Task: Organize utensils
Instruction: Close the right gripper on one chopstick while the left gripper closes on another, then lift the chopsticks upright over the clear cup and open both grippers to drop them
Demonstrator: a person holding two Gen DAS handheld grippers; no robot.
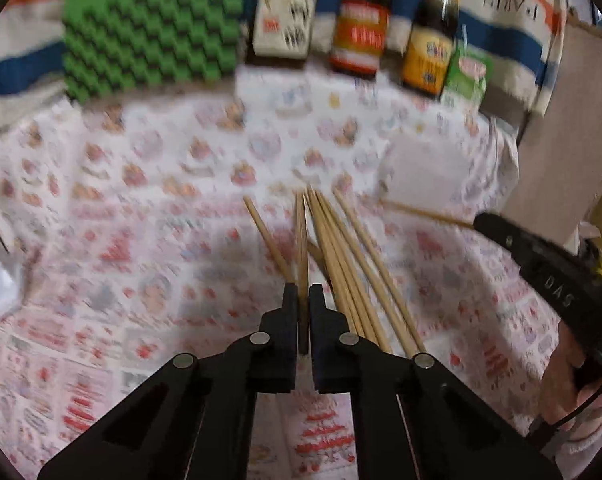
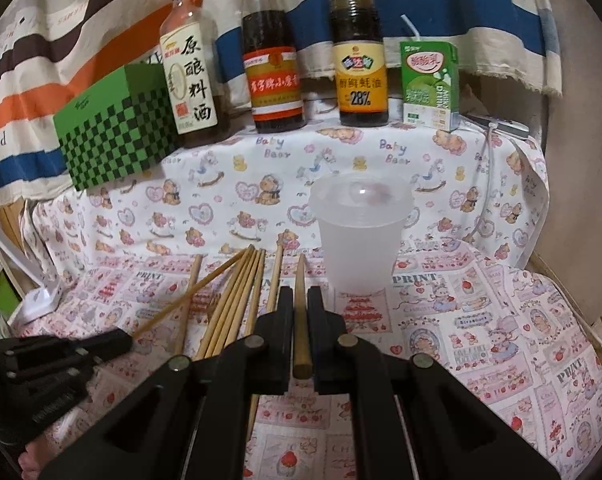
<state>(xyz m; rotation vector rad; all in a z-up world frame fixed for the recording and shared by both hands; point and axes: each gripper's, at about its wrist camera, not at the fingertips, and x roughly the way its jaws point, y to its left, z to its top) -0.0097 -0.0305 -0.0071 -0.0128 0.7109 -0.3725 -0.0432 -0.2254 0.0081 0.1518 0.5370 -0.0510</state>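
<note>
Left wrist view: the left tool [image 1: 303, 296] is clamped on 1 chopstick [image 1: 301, 240], whose long axis runs straight ahead between the jaws. The loose chopsticks [image 1: 353, 264] lie fanned on the tabletop [image 1: 141, 240] just to its right, pointing the same way. The right tool [image 1: 501, 232] shows at the right edge with a thin stick reaching from its tip.

Right wrist view: the right tool [image 2: 300, 300] is clamped on 1 chopstick [image 2: 299, 312], aligned with the jaws and aimed ahead. The translucent cup [image 2: 361, 232] stands upright just ahead and slightly right, so the right hand looks nearer to it. The loose chopsticks [image 2: 237, 296] lie to the left, the left tool [image 2: 113, 342] beyond them.
</note>
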